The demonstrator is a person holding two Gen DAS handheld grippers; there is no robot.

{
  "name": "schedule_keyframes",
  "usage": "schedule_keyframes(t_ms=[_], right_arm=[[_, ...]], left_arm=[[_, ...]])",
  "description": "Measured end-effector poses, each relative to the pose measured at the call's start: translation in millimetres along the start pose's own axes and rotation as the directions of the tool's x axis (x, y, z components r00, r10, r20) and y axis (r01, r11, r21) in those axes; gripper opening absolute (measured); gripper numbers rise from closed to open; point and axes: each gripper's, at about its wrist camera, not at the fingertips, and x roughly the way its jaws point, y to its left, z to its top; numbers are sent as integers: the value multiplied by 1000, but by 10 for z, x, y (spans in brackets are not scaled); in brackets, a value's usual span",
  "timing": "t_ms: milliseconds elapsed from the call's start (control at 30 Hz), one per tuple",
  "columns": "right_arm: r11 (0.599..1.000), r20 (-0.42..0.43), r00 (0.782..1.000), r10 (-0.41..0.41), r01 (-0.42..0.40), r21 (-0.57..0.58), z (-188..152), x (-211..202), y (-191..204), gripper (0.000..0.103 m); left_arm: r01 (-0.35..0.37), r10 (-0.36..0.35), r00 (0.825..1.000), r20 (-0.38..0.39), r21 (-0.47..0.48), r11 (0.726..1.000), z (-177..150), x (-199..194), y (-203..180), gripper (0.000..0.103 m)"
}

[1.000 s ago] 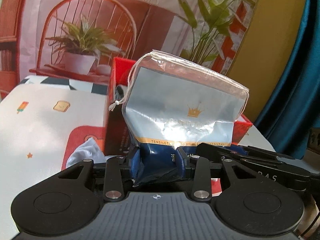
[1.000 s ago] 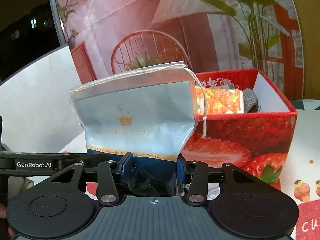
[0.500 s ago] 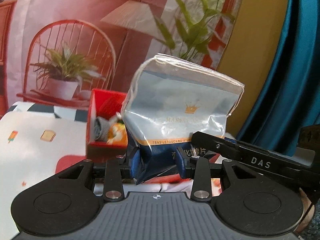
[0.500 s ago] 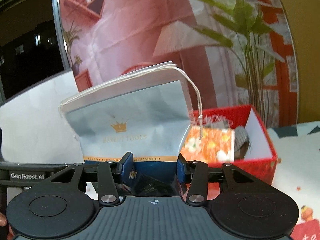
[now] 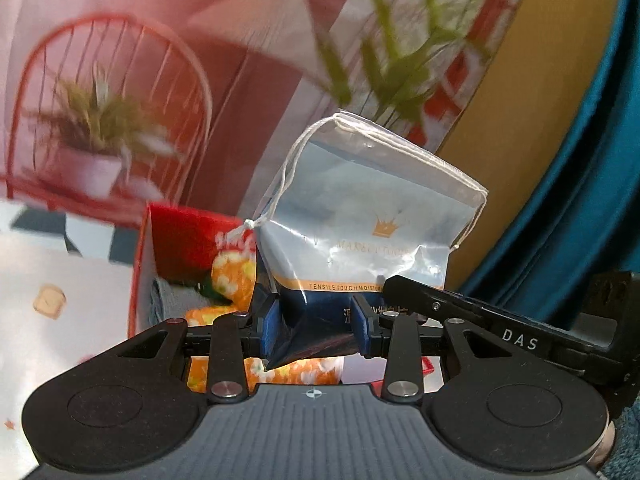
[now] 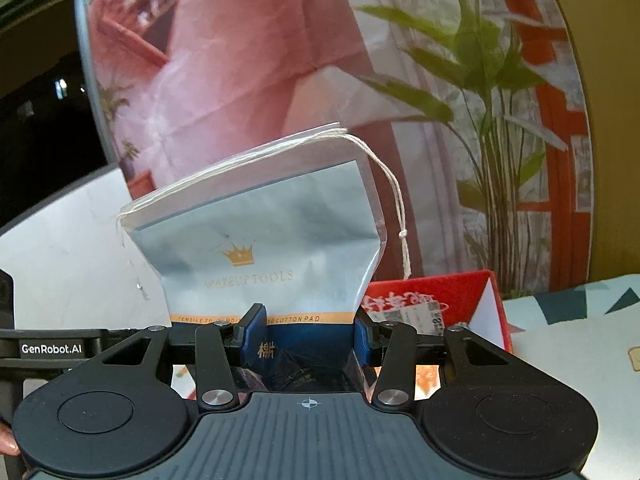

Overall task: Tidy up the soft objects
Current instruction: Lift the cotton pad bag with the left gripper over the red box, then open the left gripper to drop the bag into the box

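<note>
A pale blue cotton pad bag [image 5: 372, 220] with a gold crown and a white drawstring is held upright in the air by both grippers. My left gripper [image 5: 318, 322] is shut on its dark blue lower end, and my right gripper [image 6: 308, 336] grips the same bag [image 6: 264, 248] from the other side. Below and beyond stands a red strawberry box [image 5: 176, 236] with an orange floral pack [image 5: 236, 272] and a grey cloth [image 5: 172, 300] inside. In the right wrist view the red box [image 6: 452, 292] shows behind the bag.
The other gripper's black body [image 5: 500, 328] lies close at the right of the left wrist view. A printed backdrop [image 6: 248, 80] with chair and plants stands behind the box. A teal curtain [image 5: 592, 160] hangs at the right. The patterned tablecloth [image 5: 48, 300] spreads to the left.
Both grippers have risen with the bag and moved toward the red box. The box's inside, with the orange pack and grey cloth, now shows below the bag in the left wrist view.
</note>
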Motion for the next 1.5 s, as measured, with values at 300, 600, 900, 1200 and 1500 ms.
schedule_keyframes(t_ms=[300,600,900,1200,1500], right_arm=[[987,-262,962,-73,108,121,-128,739,-437,41],[975,-413,902,-124,187,117,-318,1217,-613,40],[975,-486,860,-154,212,66,-412,1392,-623,40],[974,-490,858,-154,216,72,-452,1388,-665,42],[979,-387,902,-192,202,-13,-434,1146,-544,53]], left_arm=[[-81,64,967,-247,-58,995,4,752,310,38],[-124,121,928,-351,14,992,20,1086,427,38],[-128,137,912,-387,49,991,-48,1195,432,40],[-129,147,918,-369,72,989,-50,1183,381,41],[-149,178,947,-268,126,981,49,813,288,60]])
